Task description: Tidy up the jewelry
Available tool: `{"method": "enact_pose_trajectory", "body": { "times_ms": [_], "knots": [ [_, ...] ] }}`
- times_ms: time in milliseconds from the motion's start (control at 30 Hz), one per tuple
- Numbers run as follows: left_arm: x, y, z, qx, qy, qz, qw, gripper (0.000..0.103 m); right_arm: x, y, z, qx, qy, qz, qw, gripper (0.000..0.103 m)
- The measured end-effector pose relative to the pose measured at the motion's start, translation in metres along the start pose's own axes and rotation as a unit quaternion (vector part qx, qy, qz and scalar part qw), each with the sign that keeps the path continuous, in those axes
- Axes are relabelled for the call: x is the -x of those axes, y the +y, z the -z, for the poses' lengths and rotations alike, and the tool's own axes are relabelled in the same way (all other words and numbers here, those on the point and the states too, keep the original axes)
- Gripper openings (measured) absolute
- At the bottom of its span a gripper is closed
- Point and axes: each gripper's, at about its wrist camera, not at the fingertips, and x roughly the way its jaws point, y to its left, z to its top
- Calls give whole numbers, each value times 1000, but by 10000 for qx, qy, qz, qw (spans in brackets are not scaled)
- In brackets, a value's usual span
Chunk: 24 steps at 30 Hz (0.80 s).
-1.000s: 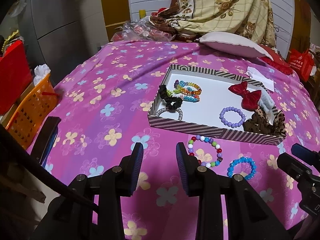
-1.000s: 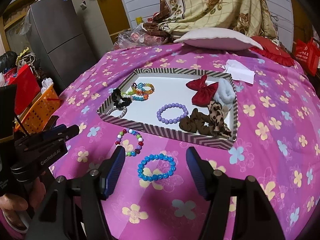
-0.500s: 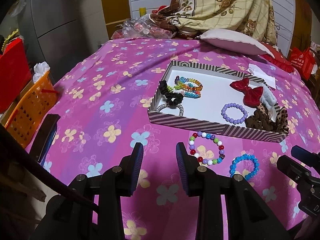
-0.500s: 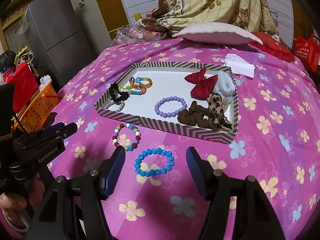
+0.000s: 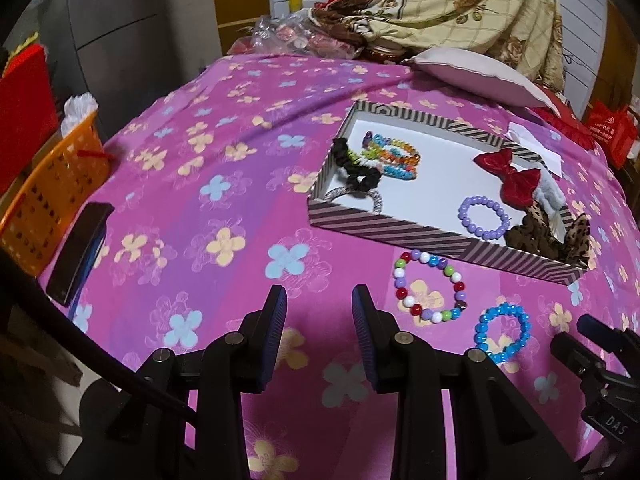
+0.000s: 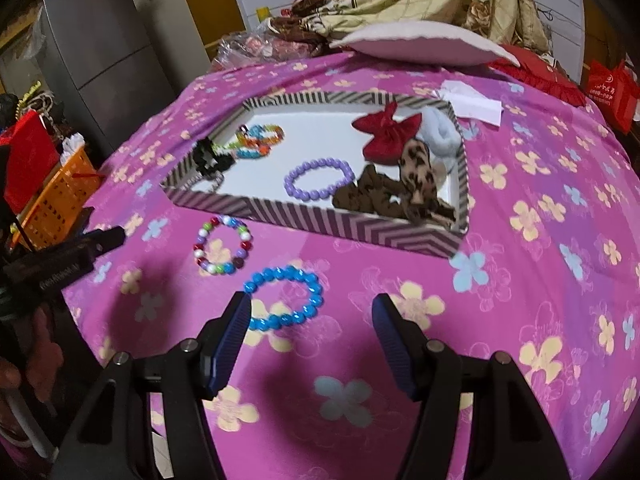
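Note:
A striped tray lies on the pink flowered cloth. It holds a purple bead bracelet, a red bow, brown scrunchies, colourful coil ties and black ties. A multicoloured bead bracelet and a blue bead bracelet lie on the cloth in front of the tray. My right gripper is open, low over the blue bracelet's near edge. My left gripper is open and empty, left of the multicoloured bracelet.
A dark phone lies at the cloth's left edge beside an orange basket. A pillow, folded blanket and white paper lie behind the tray. A grey fridge stands at the left.
My right gripper has moved forward and down toward the blue bracelet, which now lies between its fingertips' line. My left gripper has drifted slightly; the bracelets have not moved.

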Motion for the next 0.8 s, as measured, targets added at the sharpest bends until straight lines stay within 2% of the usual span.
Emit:
{"method": "enact_pose_trajectory", "body": {
  "times_ms": [333,400,633,800],
  "knots": [
    [-11,-4,2,-21,132,8,9999,46,-16,5,1,197,114,130,9997,66],
    [-12,-5,2,-37,156,3,9999,46,-21,6,0,235,98,132,9996,58],
    [-19,-8,3,-30,256,2,9997,46,-42,14,-4,484,201,332,9981,54],
    [-23,-9,3,-32,318,47,9995,46,-50,16,-3,699,227,565,9957,43]
  ]
}}
